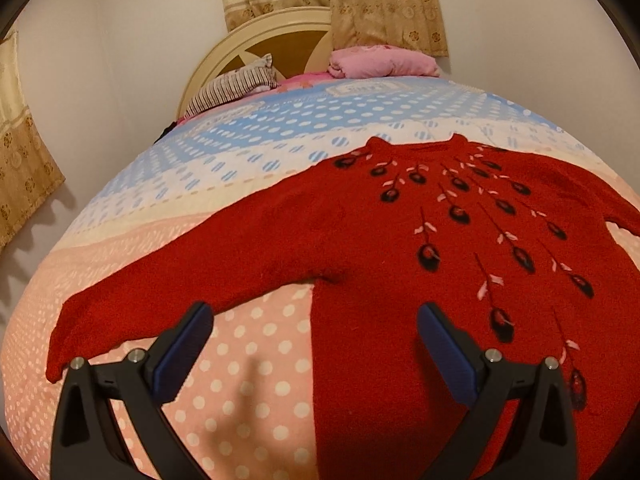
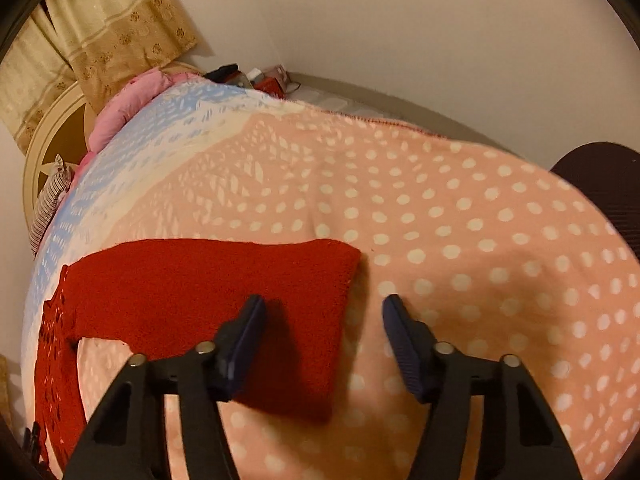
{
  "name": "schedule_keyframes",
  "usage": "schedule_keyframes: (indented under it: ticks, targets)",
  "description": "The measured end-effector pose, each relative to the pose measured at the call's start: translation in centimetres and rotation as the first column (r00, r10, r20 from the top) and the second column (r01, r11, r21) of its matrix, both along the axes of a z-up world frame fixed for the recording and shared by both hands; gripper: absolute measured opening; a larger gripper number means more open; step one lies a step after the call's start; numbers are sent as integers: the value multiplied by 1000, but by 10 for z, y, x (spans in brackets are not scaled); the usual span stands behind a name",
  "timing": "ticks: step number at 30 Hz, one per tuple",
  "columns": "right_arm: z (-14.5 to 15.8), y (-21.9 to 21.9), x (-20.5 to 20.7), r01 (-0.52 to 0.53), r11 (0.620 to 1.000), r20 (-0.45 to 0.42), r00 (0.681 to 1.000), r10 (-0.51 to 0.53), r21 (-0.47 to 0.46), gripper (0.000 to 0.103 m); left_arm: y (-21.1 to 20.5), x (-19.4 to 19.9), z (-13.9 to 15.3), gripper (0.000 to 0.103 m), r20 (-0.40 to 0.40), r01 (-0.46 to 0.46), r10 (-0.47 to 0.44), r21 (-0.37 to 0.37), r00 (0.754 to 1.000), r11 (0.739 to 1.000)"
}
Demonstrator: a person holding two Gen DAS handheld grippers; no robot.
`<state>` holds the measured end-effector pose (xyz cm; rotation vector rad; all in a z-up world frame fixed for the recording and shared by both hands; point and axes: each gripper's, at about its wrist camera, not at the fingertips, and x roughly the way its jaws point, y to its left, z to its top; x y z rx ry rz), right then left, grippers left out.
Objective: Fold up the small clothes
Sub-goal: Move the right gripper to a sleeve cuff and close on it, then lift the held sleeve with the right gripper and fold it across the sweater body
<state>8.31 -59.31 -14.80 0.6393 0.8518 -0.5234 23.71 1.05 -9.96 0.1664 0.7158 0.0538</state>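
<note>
Pillows crowd the far end of the bed: a striped pillow (image 1: 234,86) and a pink bundle (image 1: 380,62) sit against the round headboard (image 1: 240,44), under patterned curtains (image 1: 360,0). Small clutter (image 2: 260,76) lies past the far edge of the dotted bedspread (image 1: 248,360), too small to identify. Nothing stands between either gripper and the garment. One red sweater (image 1: 380,260) lies spread flat on the bedspread, front up, with dark embroidered buds fanning down from the neck. Its left sleeve (image 1: 160,300) stretches outward just ahead of the left gripper (image 1: 314,322), whose fingers are spread wide and hold nothing. The other sleeve (image 2: 208,292) lies beneath the right gripper (image 2: 323,312), also spread apart and empty, with the cuff edge falling between its two fingers.
</note>
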Motion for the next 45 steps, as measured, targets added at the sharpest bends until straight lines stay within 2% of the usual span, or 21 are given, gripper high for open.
schedule_keyframes:
  ticks: [2,4,7,12,18,25,29,36,39,45]
  targets:
    - [-1,7,4,-26,1000,10,1000,26,-8,29,3,0,-2,103,-3,2,-2,-12,1000,1000]
    - [2,13,8,-53,999,17,998,53,-6,16,6,-1,-3,103,-5,0,0,-19,1000,1000]
    - [10,15,14,-67,998,22,998,67,-8,11,9,-1,-1,103,1,-10,10,-23,1000,1000]
    - [53,22,26,-74,996,68,995,77,-57,10,26,0,5,103,20,-34,35,-55,999,998]
    - [138,54,55,-129,974,135,979,155,-184,10,43,1,0,103,21,-60,61,-82,998,995]
    - [231,125,96,-219,920,181,940,288,-326,10,59,1,-14,103,3,-72,73,-132,997,989]
    - [266,170,119,-271,886,192,913,361,-375,10,68,-1,-15,103,-6,-73,73,-188,997,979]
    - [303,262,160,-381,810,174,851,496,-446,10,77,-2,-18,103,-14,-85,84,-240,996,967]
    - [314,304,176,-428,770,166,815,555,-473,10,86,-1,-21,103,-28,-124,121,-265,992,956]
    - [314,378,201,-512,696,144,745,652,-504,10,91,0,-24,103,-44,-123,115,-306,992,944]
